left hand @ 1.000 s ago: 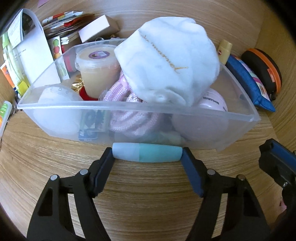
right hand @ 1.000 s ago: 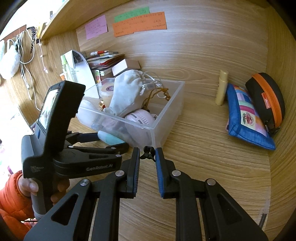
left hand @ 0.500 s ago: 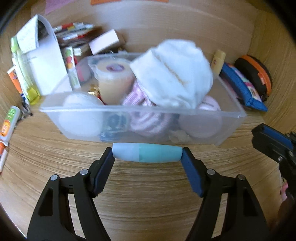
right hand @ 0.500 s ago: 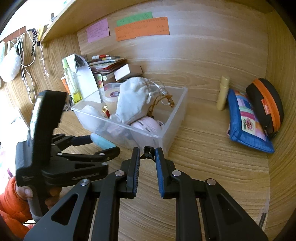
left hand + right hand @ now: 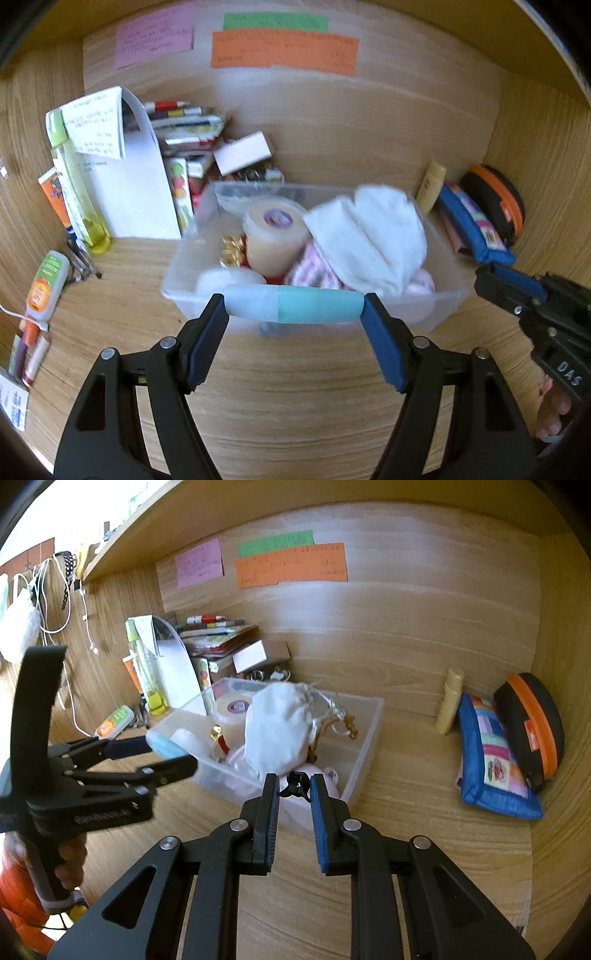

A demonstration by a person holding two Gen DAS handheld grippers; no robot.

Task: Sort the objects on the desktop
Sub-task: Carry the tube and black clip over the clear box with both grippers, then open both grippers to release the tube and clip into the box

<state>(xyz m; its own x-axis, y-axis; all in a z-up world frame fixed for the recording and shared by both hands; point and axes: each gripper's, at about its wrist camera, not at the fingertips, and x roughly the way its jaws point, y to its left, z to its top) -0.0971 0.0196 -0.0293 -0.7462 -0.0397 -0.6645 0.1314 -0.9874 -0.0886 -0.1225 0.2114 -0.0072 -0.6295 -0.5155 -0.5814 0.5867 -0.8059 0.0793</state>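
My left gripper (image 5: pixel 294 310) is shut on a pale blue and teal tube (image 5: pixel 317 306), held lengthwise by its ends, hanging in front of the near rim of a clear plastic bin (image 5: pixel 177 291). The bin holds a white drawstring pouch (image 5: pixel 369 236), a beige jar (image 5: pixel 275 236), pink knitwear and round white items. In the right wrist view the left gripper (image 5: pixel 162 749) carries the tube (image 5: pixel 164 744) at the bin's (image 5: pixel 364 738) left corner. My right gripper (image 5: pixel 294 786) is shut on a small black clip (image 5: pixel 295 783), above the bin's near corner.
A blue patchwork pouch (image 5: pixel 491 760), a black and orange case (image 5: pixel 532 731) and a yellow tube (image 5: pixel 448 701) lie at the right wall. Booklets and boxes (image 5: pixel 192 125), a white paper stand (image 5: pixel 133 184) and an orange-green bottle (image 5: pixel 46 284) crowd the left.
Both grippers have risen and pulled back from the bin. The tube now hangs level with the bin's front rim instead of low against its wall. Neither grip has changed.
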